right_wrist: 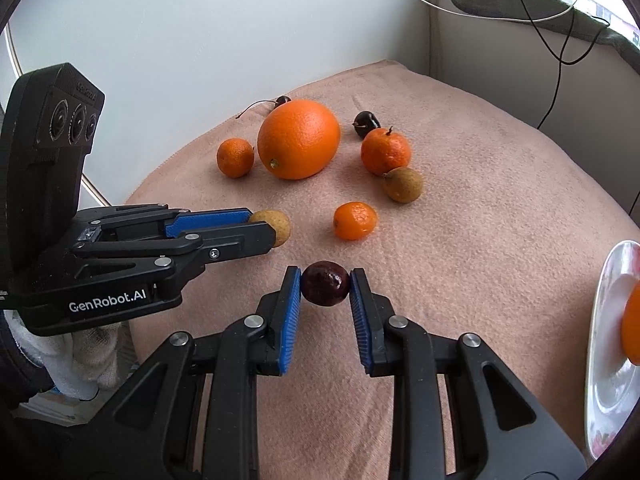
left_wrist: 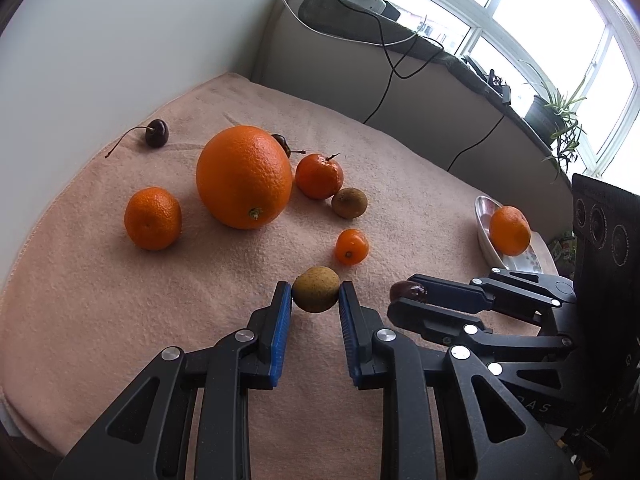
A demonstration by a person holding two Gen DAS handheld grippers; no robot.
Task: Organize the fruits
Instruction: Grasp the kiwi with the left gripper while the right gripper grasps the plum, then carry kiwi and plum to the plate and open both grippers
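Observation:
My left gripper (left_wrist: 316, 294) is shut on a yellow-brown longan (left_wrist: 316, 289), low over the pink cloth (left_wrist: 120, 288); it shows in the right wrist view (right_wrist: 276, 224) too. My right gripper (right_wrist: 325, 280) is shut on a dark red cherry (right_wrist: 325, 283), also seen in the left wrist view (left_wrist: 408, 291). On the cloth lie a large orange (left_wrist: 244, 176), two mandarins (left_wrist: 153, 218) (left_wrist: 319, 176), a kumquat (left_wrist: 351, 246), another longan (left_wrist: 349, 202) and two cherries (left_wrist: 157, 133) (left_wrist: 282, 143).
A white plate (right_wrist: 600, 344) at the right edge of the cloth holds one mandarin (left_wrist: 509, 230). A white wall (left_wrist: 120, 40) stands behind the cloth. A window sill with cables (left_wrist: 384, 40) and a potted plant (left_wrist: 556, 116) lies far right.

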